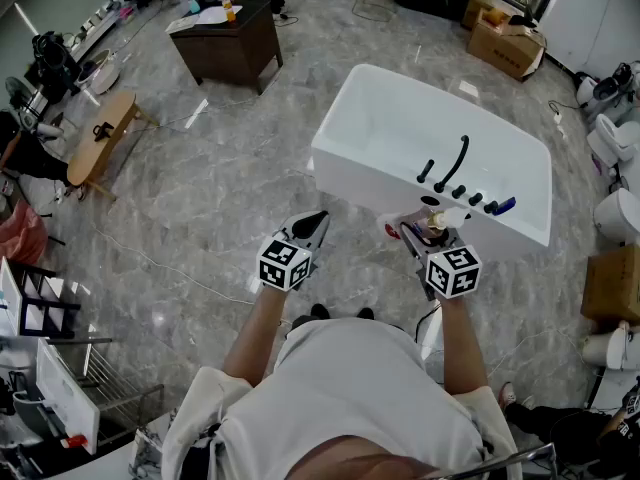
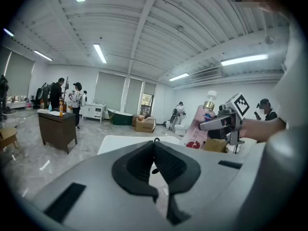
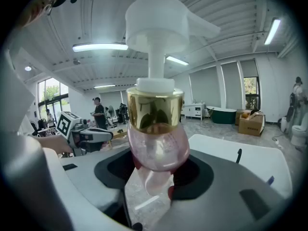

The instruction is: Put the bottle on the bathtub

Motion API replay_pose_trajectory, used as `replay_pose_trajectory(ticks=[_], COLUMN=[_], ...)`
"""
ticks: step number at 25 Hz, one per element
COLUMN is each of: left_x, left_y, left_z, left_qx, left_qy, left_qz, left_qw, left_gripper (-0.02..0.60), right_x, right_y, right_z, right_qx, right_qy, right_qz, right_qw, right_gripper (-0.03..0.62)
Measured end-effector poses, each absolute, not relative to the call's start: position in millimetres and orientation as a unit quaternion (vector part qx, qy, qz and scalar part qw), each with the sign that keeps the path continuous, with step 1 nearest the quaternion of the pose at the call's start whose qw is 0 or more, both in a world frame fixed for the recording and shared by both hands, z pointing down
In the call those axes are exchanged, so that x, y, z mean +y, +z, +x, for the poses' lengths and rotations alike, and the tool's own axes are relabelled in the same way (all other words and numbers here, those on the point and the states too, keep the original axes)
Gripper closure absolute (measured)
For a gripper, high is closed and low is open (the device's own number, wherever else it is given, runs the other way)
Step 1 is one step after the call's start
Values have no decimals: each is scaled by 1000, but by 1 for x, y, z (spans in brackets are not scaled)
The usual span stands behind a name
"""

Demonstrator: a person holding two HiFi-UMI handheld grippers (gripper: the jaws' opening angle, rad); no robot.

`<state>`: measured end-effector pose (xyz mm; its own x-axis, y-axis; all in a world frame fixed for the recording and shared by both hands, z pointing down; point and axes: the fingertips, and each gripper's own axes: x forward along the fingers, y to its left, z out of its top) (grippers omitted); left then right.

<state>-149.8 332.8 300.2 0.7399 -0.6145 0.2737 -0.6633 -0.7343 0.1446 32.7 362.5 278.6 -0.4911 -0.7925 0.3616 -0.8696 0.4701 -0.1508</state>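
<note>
A pink pump bottle point(image 3: 156, 148) with a gold collar and a white pump head stands upright between my right gripper's point(image 3: 154, 174) pads, which press on its body. In the head view that gripper point(image 1: 425, 230) holds the bottle point(image 1: 433, 224) just over the near rim of the white bathtub point(image 1: 345, 163), beside the black faucet point(image 1: 455, 163). My left gripper point(image 1: 316, 224) hangs shut and empty to the left, short of the tub's near edge. Its own view shows its pads point(image 2: 155, 146) meeting, with the bottle point(image 2: 199, 126) and right gripper point(image 2: 219, 124) off to the right.
A dark wooden desk point(image 1: 230, 43) stands far left of the tub, a wooden bench point(image 1: 100, 133) further left. Cardboard boxes point(image 1: 505, 43) lie behind the tub. Toilets point(image 1: 615, 148) and a box point(image 1: 610, 283) line the right side. People point(image 2: 74, 100) stand at the back.
</note>
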Motion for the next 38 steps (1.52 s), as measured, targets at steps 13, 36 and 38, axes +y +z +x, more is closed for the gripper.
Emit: replay_pose_trajectory(ticks=[13, 36, 38], left_x=[339, 330, 327], left_y=[299, 308, 309], left_z=[-150, -184, -189], left_qx=[-342, -323, -319], left_qy=[104, 95, 94], left_qz=[927, 933, 934], left_qw=[115, 127, 128], left_gripper=[574, 574, 574], right_x=[367, 366, 364], right_y=[277, 277, 276], right_z=[29, -2, -8], right_qx=[-851, -835, -832], right_qy=[160, 166, 165], right_qz=[486, 515, 520], right_qw=[118, 100, 101], right_gripper=[353, 353, 353])
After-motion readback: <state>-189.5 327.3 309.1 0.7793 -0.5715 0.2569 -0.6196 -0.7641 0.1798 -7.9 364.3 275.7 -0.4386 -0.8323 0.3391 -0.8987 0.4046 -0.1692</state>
